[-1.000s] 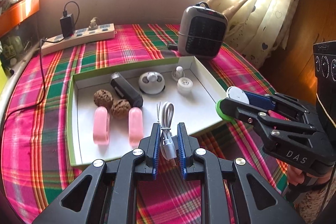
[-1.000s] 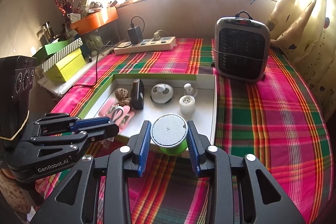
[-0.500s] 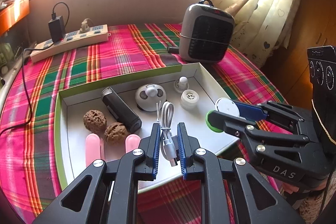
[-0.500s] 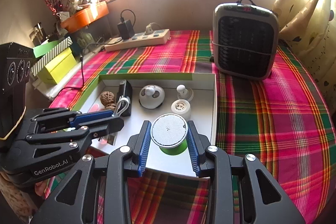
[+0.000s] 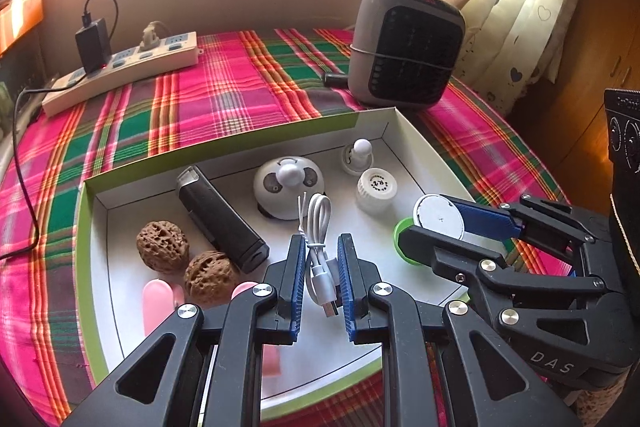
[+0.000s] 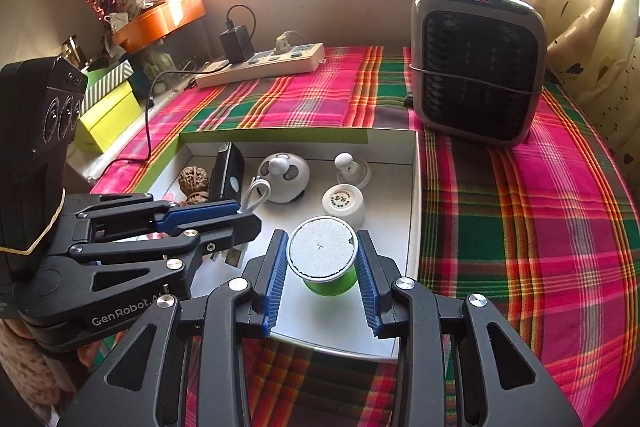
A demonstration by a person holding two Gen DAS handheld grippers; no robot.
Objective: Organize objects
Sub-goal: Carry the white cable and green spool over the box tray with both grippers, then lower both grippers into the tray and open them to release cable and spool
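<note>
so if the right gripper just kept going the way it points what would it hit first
Probably the bare white floor of the box. The right gripper, shut on the green capsule, points down into it, short of the white cap. Depth is unclear.

Plaid-clothed table [image 5: 240,95] bears tray [image 5: 92,227], heater [image 5: 404,47], power strip [image 5: 124,71].

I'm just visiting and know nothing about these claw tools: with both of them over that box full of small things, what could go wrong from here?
1. The two grippers work close together: the right gripper with the green cup sits right beside the left gripper, so they might bump.
2. The white cable is only pinched near its plug; its loop could spring open on release.
3. The tray is crowded; the cup may knock the white cap.
</note>
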